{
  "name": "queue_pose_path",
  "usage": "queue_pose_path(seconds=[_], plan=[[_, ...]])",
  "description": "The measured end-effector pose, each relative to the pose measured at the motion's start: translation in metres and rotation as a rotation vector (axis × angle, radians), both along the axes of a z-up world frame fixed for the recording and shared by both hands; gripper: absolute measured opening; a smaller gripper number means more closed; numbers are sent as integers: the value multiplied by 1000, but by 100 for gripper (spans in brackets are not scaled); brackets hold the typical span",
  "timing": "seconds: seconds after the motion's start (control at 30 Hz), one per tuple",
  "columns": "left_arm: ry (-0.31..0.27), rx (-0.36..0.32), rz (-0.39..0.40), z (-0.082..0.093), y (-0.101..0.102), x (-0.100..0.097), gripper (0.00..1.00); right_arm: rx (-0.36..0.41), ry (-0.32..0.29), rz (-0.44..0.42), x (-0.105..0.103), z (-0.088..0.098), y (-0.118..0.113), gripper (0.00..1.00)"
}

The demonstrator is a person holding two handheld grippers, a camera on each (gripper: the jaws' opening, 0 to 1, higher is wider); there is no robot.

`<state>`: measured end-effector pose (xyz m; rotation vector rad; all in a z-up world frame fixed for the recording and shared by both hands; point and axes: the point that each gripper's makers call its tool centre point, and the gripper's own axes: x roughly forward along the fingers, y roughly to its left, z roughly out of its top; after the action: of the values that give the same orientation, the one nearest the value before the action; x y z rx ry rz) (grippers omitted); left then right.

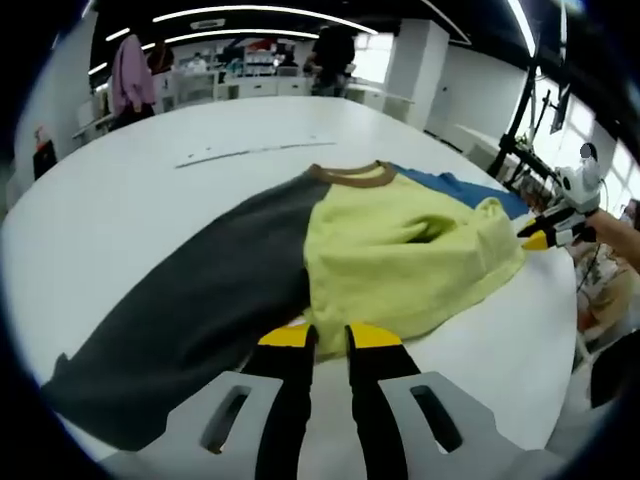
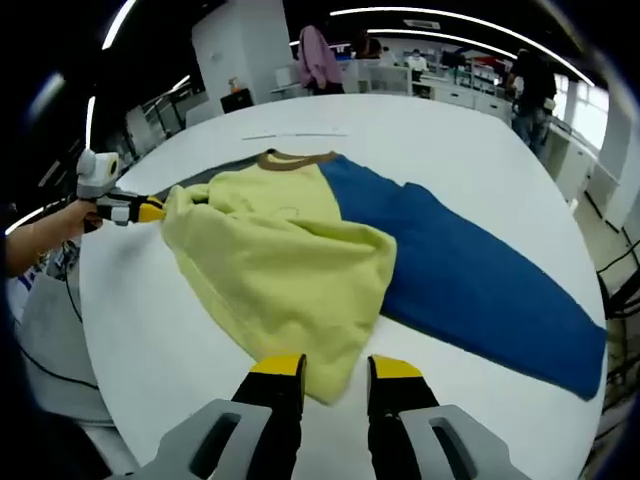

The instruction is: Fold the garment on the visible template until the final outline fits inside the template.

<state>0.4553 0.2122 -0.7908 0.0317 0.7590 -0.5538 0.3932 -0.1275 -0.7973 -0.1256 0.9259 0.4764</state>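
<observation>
A sweatshirt lies spread on the white round table (image 1: 120,200): yellow body (image 1: 400,250) (image 2: 280,260), brown collar (image 1: 352,177), dark grey sleeve (image 1: 190,300) and blue sleeve (image 2: 470,280). The yellow part is rumpled and folded over itself. My left gripper (image 1: 331,335) has its jaws nearly together on the near yellow hem; in the right gripper view it (image 2: 150,210) sits at a hem corner drawn to a point. My right gripper (image 2: 336,368) stands open with the other hem corner lying between its jaws. It appears in the left gripper view as well (image 1: 540,238).
A thin pale marked strip (image 1: 255,150) (image 2: 295,135) lies on the table beyond the collar. A person's hand (image 2: 40,235) holds the left gripper off the table's edge. Benches, shelves and standing people (image 1: 330,55) fill the room behind. Bare tabletop surrounds the garment.
</observation>
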Motion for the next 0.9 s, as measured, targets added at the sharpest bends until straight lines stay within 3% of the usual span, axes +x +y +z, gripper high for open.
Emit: queue_pose_path(seconds=[0.23,0.5,0.73,0.9], plan=[[5,12,2,0,1,-2,2,-20,3,-29,-2,-3,-2,14],[-6,30,-5,5,3,-11,1,-33,3,-80,-4,-4,-2,5],[-1,20,-21,16,3,-26,0,-4,9,-107,-7,-3,-3,0],[9,-29,-2,29,4,-39,0,30,-2,-113,-11,9,-4,0]])
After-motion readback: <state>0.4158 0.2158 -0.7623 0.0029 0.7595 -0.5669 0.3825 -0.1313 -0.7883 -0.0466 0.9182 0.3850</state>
